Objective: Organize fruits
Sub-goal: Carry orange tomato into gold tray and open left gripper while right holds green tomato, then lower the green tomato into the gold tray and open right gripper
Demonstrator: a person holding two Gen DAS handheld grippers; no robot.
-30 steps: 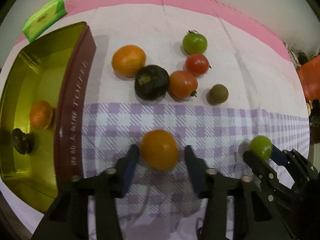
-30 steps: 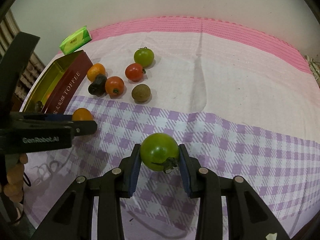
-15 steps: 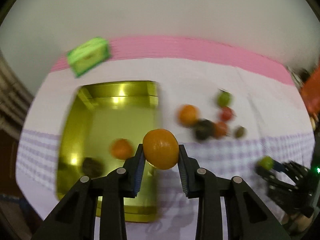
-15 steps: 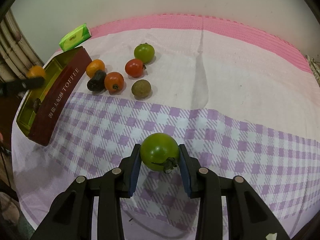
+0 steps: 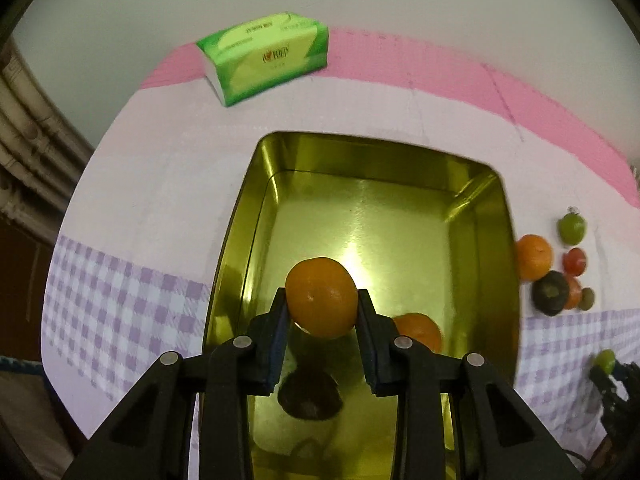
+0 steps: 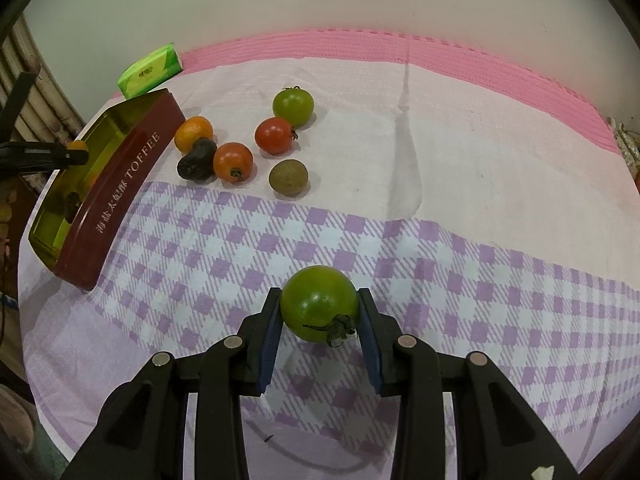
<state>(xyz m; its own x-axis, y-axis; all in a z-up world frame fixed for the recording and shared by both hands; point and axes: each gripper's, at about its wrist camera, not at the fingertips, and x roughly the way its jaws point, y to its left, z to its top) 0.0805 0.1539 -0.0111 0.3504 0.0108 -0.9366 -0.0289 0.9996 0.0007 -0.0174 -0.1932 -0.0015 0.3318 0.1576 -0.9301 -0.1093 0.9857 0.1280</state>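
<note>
My left gripper [image 5: 322,322] is shut on an orange [image 5: 321,297] and hangs over the gold inside of the toffee tin [image 5: 384,208]. Under it in the tin lie another orange [image 5: 420,330] and a dark fruit [image 5: 310,396]. My right gripper [image 6: 320,328] is shut on a green tomato [image 6: 319,303] above the purple checked cloth [image 6: 224,248]. From the right wrist view the tin [image 6: 120,184] stands at the left, with the left gripper [image 6: 78,156] and its orange over it.
Loose fruit lies right of the tin: an orange [image 6: 194,133], a dark fruit [image 6: 197,159], two red tomatoes [image 6: 233,162] [image 6: 274,135], a green tomato [image 6: 293,106] and a brown fruit [image 6: 288,177]. A green tissue pack [image 5: 266,56] sits behind the tin.
My left gripper shut on the orange, lifted it off the cloth and carried it left over the tin. The right gripper kept still with its green tomato.
</note>
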